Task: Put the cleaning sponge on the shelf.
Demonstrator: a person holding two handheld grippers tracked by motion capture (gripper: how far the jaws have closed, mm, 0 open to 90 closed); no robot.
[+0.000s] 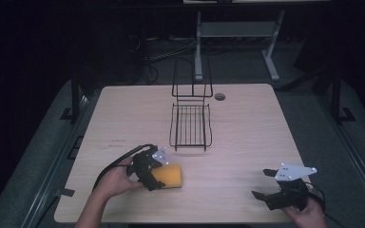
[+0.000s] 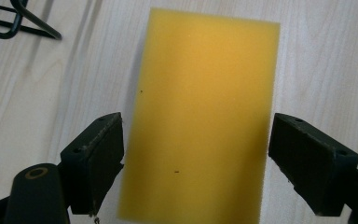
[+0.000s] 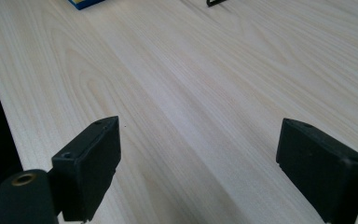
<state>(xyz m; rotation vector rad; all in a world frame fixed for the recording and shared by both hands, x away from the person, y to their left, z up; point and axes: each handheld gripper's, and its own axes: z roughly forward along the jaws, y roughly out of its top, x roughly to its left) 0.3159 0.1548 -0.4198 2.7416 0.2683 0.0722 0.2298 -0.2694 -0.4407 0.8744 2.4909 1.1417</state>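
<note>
1. Left gripper [image 1: 153, 172] fingers [image 2: 98, 158] are spread wide, straddling the yellow sponge [image 2: 200, 116]; the sponge lies flat on the desk [image 1: 247, 123], between the fingers, with a small gap on each side.
2. Right gripper [image 1: 266, 183] fingers [image 3: 91, 161] are spread too, nothing between them but bare desk.
3. Risk: the sponge is soft, so a squeeze near its end could buckle or tilt it; a shallow bite may let it slip out on lift.
4. Wire rack [image 1: 190, 124] sits ahead of the left fingers, apart from the sponge. Path to it looks clear.
</note>
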